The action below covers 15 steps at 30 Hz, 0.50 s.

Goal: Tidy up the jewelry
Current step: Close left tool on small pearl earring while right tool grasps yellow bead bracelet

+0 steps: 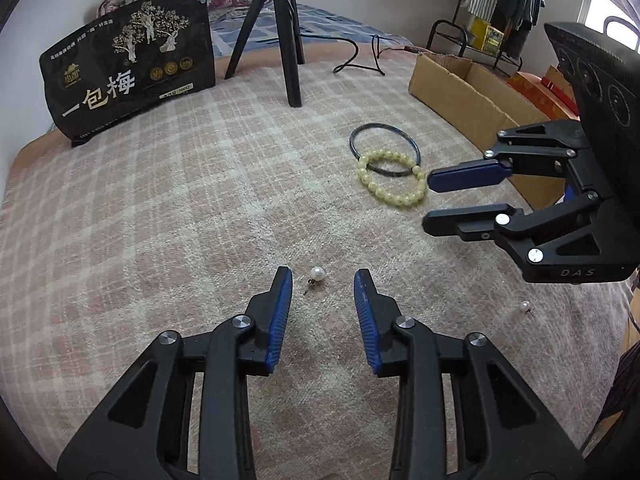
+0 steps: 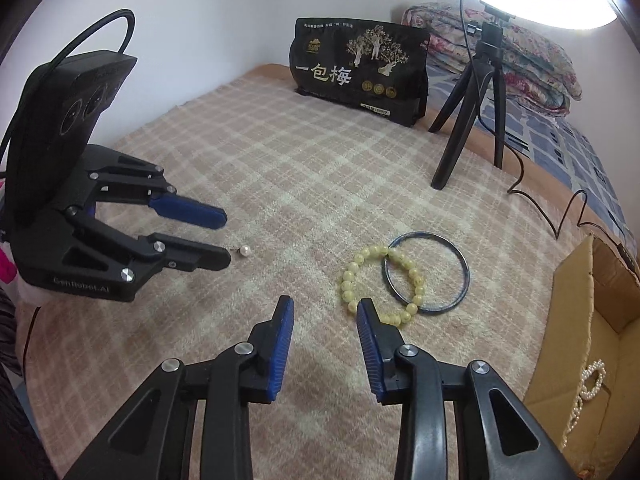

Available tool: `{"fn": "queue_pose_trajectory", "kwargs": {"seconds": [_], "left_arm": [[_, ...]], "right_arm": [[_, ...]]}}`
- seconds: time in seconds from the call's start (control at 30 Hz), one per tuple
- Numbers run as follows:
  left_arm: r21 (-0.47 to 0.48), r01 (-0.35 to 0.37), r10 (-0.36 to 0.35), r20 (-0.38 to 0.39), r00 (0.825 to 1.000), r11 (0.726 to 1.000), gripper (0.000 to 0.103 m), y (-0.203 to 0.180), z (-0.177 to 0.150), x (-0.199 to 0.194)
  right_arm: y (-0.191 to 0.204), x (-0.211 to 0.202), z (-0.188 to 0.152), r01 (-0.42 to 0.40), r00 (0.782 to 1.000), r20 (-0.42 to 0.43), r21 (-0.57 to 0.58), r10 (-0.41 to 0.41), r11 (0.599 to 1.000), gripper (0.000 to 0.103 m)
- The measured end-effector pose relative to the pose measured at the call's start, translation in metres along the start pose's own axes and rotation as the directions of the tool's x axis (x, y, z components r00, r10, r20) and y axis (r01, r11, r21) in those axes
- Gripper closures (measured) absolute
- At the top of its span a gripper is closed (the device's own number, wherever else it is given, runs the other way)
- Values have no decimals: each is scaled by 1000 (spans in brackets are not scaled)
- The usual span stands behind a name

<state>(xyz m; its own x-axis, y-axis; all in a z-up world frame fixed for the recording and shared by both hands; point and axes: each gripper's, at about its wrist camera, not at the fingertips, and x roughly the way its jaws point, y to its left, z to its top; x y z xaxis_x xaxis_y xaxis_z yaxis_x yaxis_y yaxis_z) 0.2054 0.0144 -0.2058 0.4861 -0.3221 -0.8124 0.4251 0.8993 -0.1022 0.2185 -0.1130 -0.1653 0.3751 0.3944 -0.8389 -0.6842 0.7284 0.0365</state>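
A pearl earring (image 1: 316, 273) lies on the plaid blanket just beyond my open left gripper (image 1: 323, 280); it also shows in the right wrist view (image 2: 245, 251) just past the left gripper's fingertips (image 2: 224, 236). A second pearl earring (image 1: 525, 306) lies to the right. A yellow bead bracelet (image 1: 394, 178) overlaps a dark bangle (image 1: 385, 151). My right gripper (image 1: 427, 202) is open beside the bracelet; in its own view (image 2: 325, 307) the bracelet (image 2: 380, 280) and bangle (image 2: 428, 272) lie just ahead to the right. Both grippers are empty.
An open cardboard box (image 1: 464, 88) stands at the right edge of the bed, with a pearl necklace (image 2: 588, 388) inside. A black snack bag (image 1: 128, 64) and a tripod (image 1: 280, 32) with a cable (image 1: 360, 60) stand at the back. A ring light (image 2: 540, 4) hangs above.
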Motion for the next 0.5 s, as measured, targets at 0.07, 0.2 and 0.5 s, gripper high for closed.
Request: {"fn": "queue_pose_trajectory", "kwargs": {"seconds": [0.07,0.2,0.5], "left_arm": [[15,-6,6,2,1000,1000,71,-1,-1,3],[16,-13,13,3,1000,1000,71,1,1,9],[14,-8,9,-4,1000,1000,79,7,1,18]], "right_arm": [[1,6,1,9,1000,-6,-6,-9,1000,71],[1,14,2,21,1000,-4,-2,-21,1000,73],[-2,26,2,21,1000,-12,8,-21,1000,75]]}}
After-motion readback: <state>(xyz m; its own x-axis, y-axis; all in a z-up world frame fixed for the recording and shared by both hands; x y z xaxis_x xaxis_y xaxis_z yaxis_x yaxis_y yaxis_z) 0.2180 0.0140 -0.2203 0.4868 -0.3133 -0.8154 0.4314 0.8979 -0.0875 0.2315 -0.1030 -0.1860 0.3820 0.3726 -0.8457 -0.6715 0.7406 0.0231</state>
